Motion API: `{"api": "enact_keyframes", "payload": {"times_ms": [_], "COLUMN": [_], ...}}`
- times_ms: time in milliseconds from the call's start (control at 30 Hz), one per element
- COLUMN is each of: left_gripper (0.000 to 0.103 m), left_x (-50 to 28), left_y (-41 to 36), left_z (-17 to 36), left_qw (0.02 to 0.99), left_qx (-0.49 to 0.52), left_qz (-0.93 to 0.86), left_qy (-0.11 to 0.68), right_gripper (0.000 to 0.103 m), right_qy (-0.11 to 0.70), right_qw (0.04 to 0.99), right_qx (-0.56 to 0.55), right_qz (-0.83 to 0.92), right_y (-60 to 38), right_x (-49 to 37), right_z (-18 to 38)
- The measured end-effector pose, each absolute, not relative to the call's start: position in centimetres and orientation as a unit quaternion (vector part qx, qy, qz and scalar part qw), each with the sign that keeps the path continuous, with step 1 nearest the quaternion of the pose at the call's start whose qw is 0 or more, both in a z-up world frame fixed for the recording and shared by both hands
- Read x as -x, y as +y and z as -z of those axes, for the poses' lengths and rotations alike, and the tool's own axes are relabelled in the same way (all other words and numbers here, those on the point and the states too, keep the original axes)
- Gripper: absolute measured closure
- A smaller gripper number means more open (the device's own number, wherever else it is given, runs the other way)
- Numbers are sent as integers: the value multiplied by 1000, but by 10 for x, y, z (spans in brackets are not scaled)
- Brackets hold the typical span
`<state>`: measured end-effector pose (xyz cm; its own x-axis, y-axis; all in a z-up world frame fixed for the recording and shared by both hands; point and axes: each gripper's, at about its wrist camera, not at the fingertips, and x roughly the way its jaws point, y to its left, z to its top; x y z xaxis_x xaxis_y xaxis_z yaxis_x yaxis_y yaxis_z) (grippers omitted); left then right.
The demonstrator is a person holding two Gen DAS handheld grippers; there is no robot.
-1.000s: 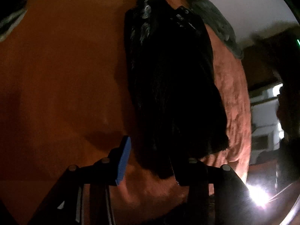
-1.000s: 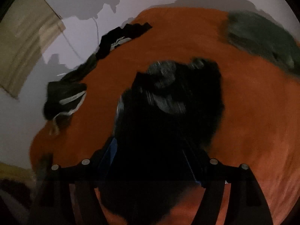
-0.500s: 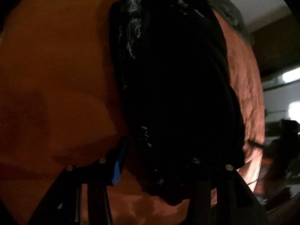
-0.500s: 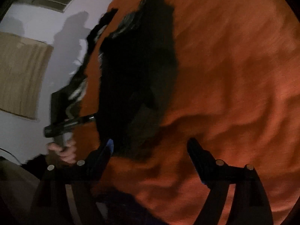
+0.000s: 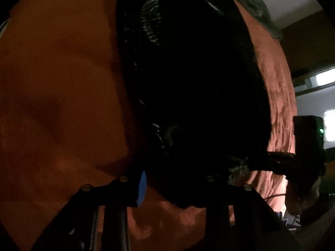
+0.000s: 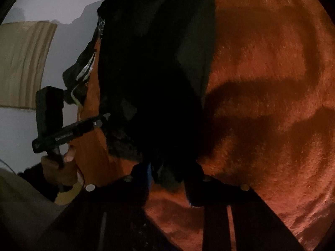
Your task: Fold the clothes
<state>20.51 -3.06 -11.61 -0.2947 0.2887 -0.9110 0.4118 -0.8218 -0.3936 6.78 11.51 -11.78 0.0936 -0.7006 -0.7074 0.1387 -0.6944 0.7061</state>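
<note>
My left gripper point(image 5: 178, 186) & right gripper point(image 6: 167, 177) each pinch the black garment's point(image 6: 150, 73) near edge on the orange blanket point(image 6: 261, 83).

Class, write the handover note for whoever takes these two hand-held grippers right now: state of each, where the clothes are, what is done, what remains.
Left hand-held gripper: jaws around the near edge of the black garment; a firm pinch cannot be confirmed in the dark.
Right hand-held gripper: jaws around the same garment's near end; grip likewise unclear.
Garment lies lengthwise on the orange blanket, looking folded into a narrow strip.
Other dark clothes sit at the blanket's far edge.
Left: likely fold the strip across, then the rest.
</note>
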Motion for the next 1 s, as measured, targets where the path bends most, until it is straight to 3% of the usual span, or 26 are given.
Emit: {"api": "enact_keyframes", "payload": {"times_ms": [67, 200, 267, 433, 467, 500, 533, 867, 1000], "left_gripper": [71, 71, 70, 62, 66, 94, 98, 98, 97], "left_x": [-204, -199, -195, -183, -184, -184, -184, -187, -183], "left_y": [-35, -47, -51, -58, -56, -55, -54, -43, -45], "left_z": [111, 100, 97, 105, 106, 107, 107, 112, 101], "left_qw": [37, 41, 41, 39, 43, 47, 51, 91, 79], "left_qx": [-591, -588, -588, -591, -591, -591, -591, -591, -590], "left_qz": [744, 744, 743, 729, 730, 732, 733, 746, 747], "left_qy": [309, 314, 318, 343, 339, 335, 331, 294, 295], "right_gripper": [74, 52, 52, 50, 50, 50, 50, 47, 47], "right_qy": [-210, -151, -128, -168, -175, -173, -171, -191, -182], "right_qw": [321, 314, 314, 292, 291, 292, 294, 300, 303], "right_qx": [-664, -643, -636, -644, -645, -643, -641, -642, -613], "right_qz": [642, 682, 694, 687, 685, 687, 688, 680, 707], "right_y": [115, 109, 106, 112, 112, 112, 111, 105, 105], "right_x": [-65, -65, -64, -58, -57, -57, -57, -57, -55], "right_z": [113, 90, 82, 90, 92, 92, 91, 109, 84]}}
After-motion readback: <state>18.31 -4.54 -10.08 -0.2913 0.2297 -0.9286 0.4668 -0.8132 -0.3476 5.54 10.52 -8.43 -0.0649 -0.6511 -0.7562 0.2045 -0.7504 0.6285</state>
